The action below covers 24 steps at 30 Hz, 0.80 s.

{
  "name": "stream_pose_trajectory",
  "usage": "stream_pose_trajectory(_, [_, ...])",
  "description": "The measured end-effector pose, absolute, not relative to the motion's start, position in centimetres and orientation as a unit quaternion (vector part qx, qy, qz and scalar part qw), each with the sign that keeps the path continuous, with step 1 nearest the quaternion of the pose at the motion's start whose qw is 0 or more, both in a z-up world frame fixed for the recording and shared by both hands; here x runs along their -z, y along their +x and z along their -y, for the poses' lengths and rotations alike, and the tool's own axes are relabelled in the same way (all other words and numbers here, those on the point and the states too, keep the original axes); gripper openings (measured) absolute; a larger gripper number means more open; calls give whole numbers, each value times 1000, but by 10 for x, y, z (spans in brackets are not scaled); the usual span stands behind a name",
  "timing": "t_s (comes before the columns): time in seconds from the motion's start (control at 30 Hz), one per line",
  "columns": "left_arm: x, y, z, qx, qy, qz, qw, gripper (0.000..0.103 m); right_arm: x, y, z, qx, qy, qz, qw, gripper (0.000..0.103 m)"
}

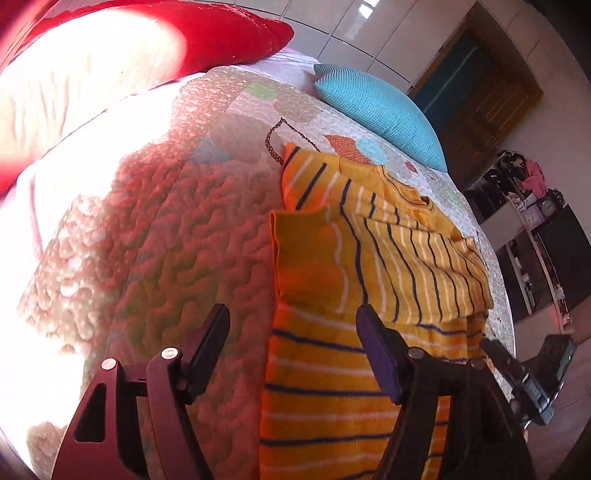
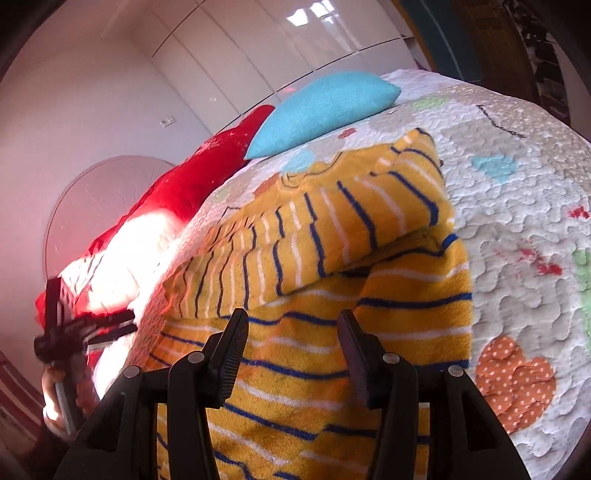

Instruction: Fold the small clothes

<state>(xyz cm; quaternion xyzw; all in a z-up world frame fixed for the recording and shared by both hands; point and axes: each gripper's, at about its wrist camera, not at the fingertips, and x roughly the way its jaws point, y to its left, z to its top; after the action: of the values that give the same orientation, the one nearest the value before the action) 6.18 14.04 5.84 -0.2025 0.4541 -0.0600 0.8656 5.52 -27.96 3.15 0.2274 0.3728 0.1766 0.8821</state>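
Observation:
A small yellow shirt with navy and white stripes [image 1: 369, 266] lies on the quilted bed cover, its sides folded in over the body. My left gripper [image 1: 291, 325] is open and empty above the shirt's left edge. It also shows in the right wrist view [image 2: 114, 328] at the far left. In the right wrist view the shirt [image 2: 332, 251] lies ahead with a folded flap on top. My right gripper [image 2: 293, 325] is open and empty just above the shirt's lower part. It also shows in the left wrist view [image 1: 517, 369] at the shirt's right edge.
The quilted bed cover [image 1: 166, 229] has coloured patches. A blue cushion [image 1: 384, 110] and a red pillow [image 1: 207, 33] lie at the head of the bed. White wardrobe doors [image 2: 258, 55] stand behind. Shelves with clutter [image 1: 532, 221] stand beyond the bed's right edge.

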Motion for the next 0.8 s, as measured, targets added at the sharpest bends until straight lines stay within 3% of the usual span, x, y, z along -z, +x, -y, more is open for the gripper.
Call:
stream_pose_trajectory(0.2, [-51,9,-133,70,-217,-431,873,76,-8,112,314,-107,385,-388,831,52])
stream_pose_trajectory(0.23, [-49,5,-133,69,-223,-429,873,76,-3,114,320,-113,422,-381,815,40])
stream_pose_trajectory(0.27, [-45,2,-135,68,-232,-428,871,76,2,116,324,-119,446,-381,801,5])
stream_pose_trajectory(0.4, [-30,-4,-147,64,-275,-433,856,76,3,96,329,-103,422,-388,813,6])
stream_pose_trajectory(0.6, [-20,-8,-150,54,-255,-436,861,76,7,76,343,-96,391,-399,824,9])
stream_pose_trajectory(0.63, [-20,-8,-150,52,-252,-435,863,76,6,75,343,-95,389,-400,825,12])
stream_pose_trajectory(0.7, [-20,-10,-148,49,-247,-433,865,76,2,71,341,-109,394,-396,822,39])
stream_pose_trajectory(0.77, [-20,-12,-148,47,-244,-432,867,76,-6,60,338,-115,383,-393,828,51])
stream_pose_trajectory(0.8, [-20,-12,-148,47,-242,-432,867,76,-12,53,335,-110,364,-396,836,52])
